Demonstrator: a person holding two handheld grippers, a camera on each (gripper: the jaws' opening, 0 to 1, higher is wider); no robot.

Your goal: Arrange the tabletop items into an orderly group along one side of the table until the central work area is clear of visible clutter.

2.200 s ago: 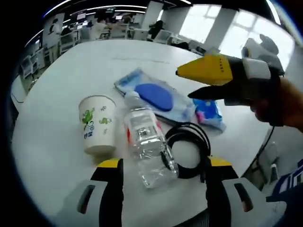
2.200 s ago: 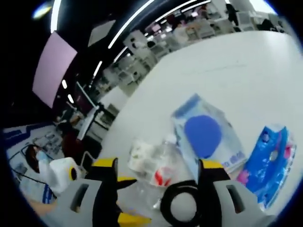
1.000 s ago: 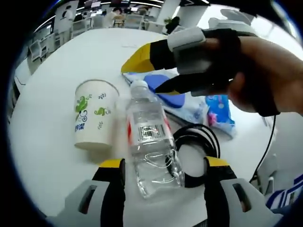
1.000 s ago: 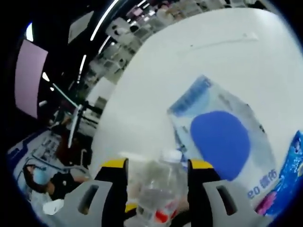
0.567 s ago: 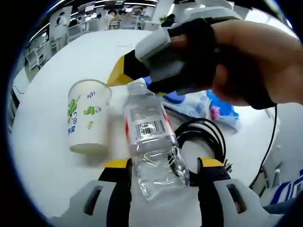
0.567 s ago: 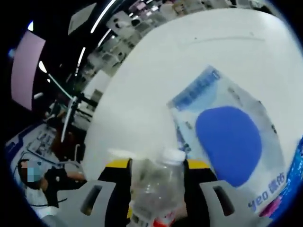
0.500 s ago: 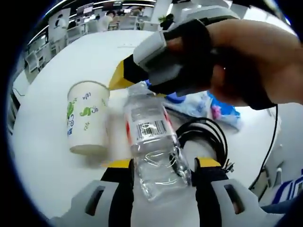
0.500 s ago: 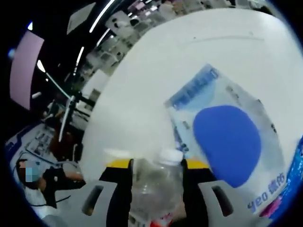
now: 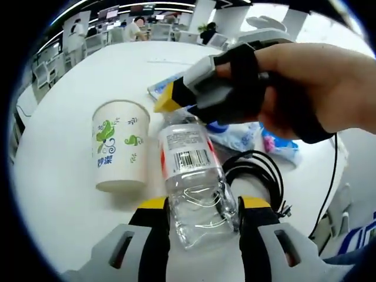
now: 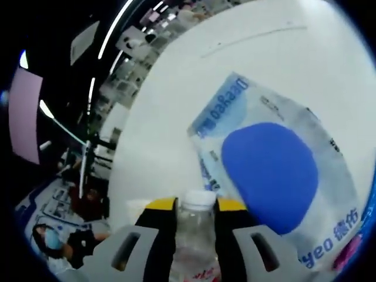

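Left tool point(image 9: 200, 226) grey with yellow-tipped black jaws, right tool point(image 10: 197, 226) alike, black cable trailing

White cup point(image 9: 121, 147) with green print, clear bottle point(image 9: 192, 179) with red-edged label, blue-ovalled pale wipes pack point(image 10: 276, 182), black cable point(image 9: 258, 179).

Bottle point(image 9: 194, 182) neck behind the right gripper point(image 9: 182, 106) — blue packet point(image 9: 281, 147) half covered.

One clear plastic water bottle point(image 9: 194, 176), one white paper cup point(image 9: 120, 147), one coiled black cable point(image 9: 258, 176), two blue plastic packets point(image 10: 276, 188).
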